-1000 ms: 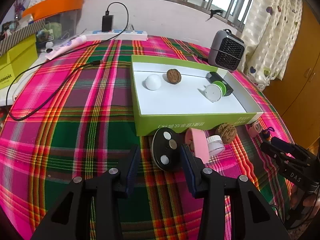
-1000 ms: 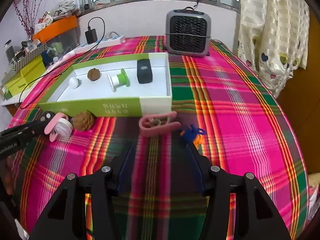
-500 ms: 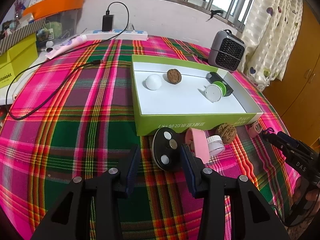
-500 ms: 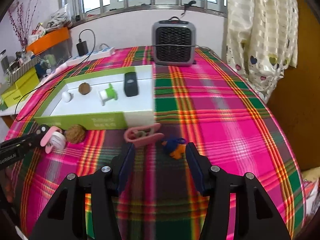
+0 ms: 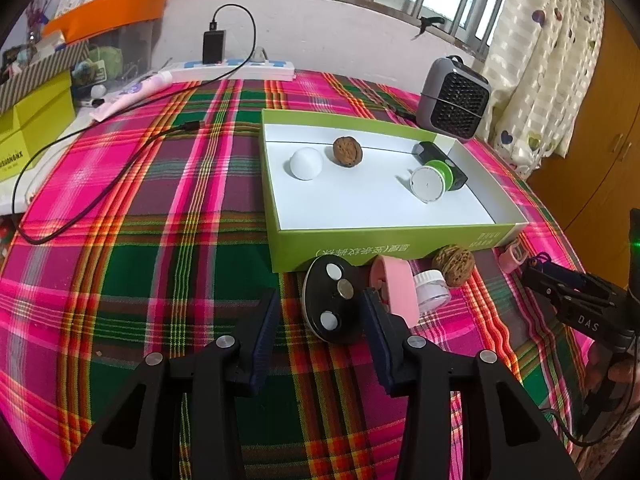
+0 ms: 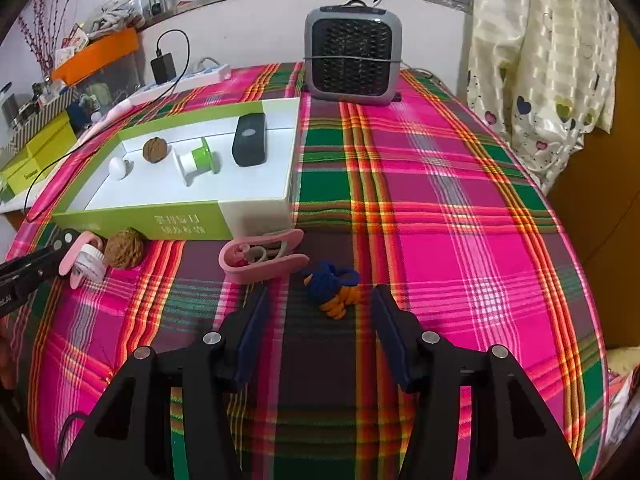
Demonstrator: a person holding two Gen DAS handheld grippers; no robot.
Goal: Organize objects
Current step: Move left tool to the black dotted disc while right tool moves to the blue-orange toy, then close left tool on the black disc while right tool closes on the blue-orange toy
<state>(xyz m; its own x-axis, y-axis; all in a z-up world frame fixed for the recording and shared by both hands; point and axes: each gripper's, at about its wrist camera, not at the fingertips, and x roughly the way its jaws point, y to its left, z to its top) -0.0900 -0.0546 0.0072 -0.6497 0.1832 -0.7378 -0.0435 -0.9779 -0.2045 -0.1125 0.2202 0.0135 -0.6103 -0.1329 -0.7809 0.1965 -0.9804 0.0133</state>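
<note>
Blue-orange knot (image 6: 334, 286) between gaping right hand-held gripper (image 6: 318, 312), black disc (image 5: 334, 304) by unclenched left hand-held gripper (image 5: 318, 318)

We see a green box (image 6: 140, 224) with a white inside holding a white ball (image 6: 118, 168), a walnut (image 6: 155, 150), a green spool (image 6: 197, 162) and a black case (image 6: 249, 140). Along its near wall, at our nine o'clock, lie a black disc (image 5: 334, 306), a pink ring (image 5: 394, 286), a white cap (image 5: 431, 290) and a second walnut (image 6: 124, 249); a pink clip (image 6: 262, 260) and a blue-and-orange knot (image 6: 332, 286) lie at twelve.
</note>
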